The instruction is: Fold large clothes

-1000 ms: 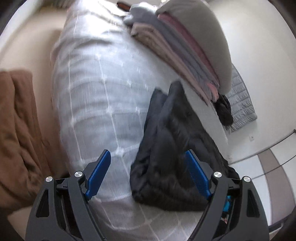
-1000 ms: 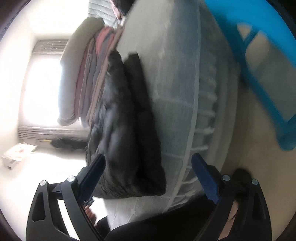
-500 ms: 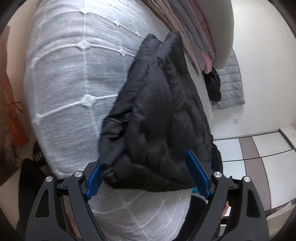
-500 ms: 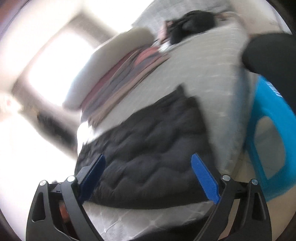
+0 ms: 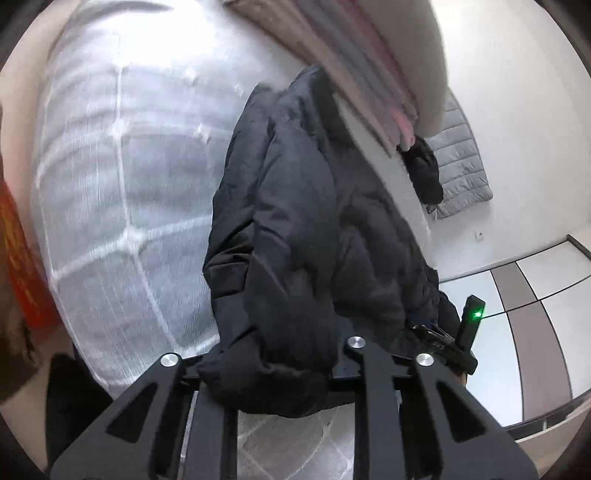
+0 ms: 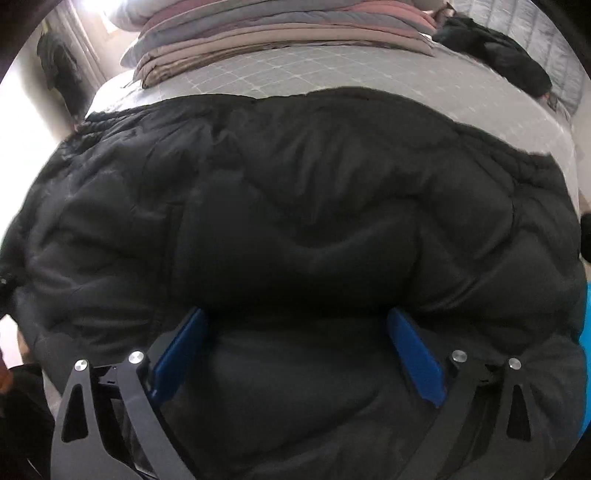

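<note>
A black puffer jacket (image 5: 306, 229) lies folded on the white quilted bed (image 5: 122, 177). In the left wrist view its near edge bulges between my left gripper's jaws (image 5: 266, 373), which are shut on it; the pads are hidden by the fabric. In the right wrist view the jacket (image 6: 295, 199) fills most of the frame. My right gripper (image 6: 295, 350) is open, its blue pads (image 6: 181, 354) pushed against the jacket's near edge with fabric between them.
A stack of folded blankets and a pillow (image 6: 280, 33) lies at the far side of the bed. Another dark garment (image 6: 495, 51) and a grey quilted item (image 5: 461, 162) lie beyond it. A blue stool edge (image 6: 585, 369) shows at right.
Both grippers moved in onto the jacket's near edge. The left gripper went from open to shut on the jacket. The right gripper swung round to face the jacket squarely and stays open.
</note>
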Demonstrator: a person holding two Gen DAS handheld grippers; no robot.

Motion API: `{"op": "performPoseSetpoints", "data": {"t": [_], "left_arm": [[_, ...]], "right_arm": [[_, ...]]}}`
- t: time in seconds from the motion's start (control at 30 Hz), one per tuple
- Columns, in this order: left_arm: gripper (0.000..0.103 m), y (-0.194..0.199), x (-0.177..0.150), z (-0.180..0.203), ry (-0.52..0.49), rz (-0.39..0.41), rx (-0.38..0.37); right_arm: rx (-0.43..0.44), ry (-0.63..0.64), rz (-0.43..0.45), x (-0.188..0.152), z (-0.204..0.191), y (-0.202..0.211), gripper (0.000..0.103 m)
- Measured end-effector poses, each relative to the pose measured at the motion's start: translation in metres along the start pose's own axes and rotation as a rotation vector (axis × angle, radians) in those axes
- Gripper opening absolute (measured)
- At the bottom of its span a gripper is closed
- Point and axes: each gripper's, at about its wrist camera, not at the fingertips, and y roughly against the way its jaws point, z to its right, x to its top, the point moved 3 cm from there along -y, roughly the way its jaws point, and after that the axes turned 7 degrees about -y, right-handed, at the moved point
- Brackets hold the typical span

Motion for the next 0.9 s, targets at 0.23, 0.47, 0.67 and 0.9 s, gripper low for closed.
{"op": "performPoseSetpoints", "data": {"t": [0.23, 0.47, 0.67, 0.9], "left_arm": [[0.015, 0.024, 0.016, -0.015, 0.067, 0.111, 0.015], [0.036, 0.005, 0.010, -0.035, 0.124, -0.011, -0.001], [0.049, 0.005, 0.015, -0.035, 0.153, 0.029, 0.028], [0.050, -0.003, 0.029, -0.039, 0.204, 0.050, 0.011]], "right_arm": [[0.002, 0.092, -0.026, 0.035, -0.036, -0.030, 0.097], [0.093, -0.009, -0.001, 0.018, -0.009, 0.008, 0.096], [0.055, 0.101, 0.189, 0.071, -0.063, 0.022, 0.096], [-0.001, 0.140, 0.066, 0.079, -0.081, -0.058, 0.098]]}}
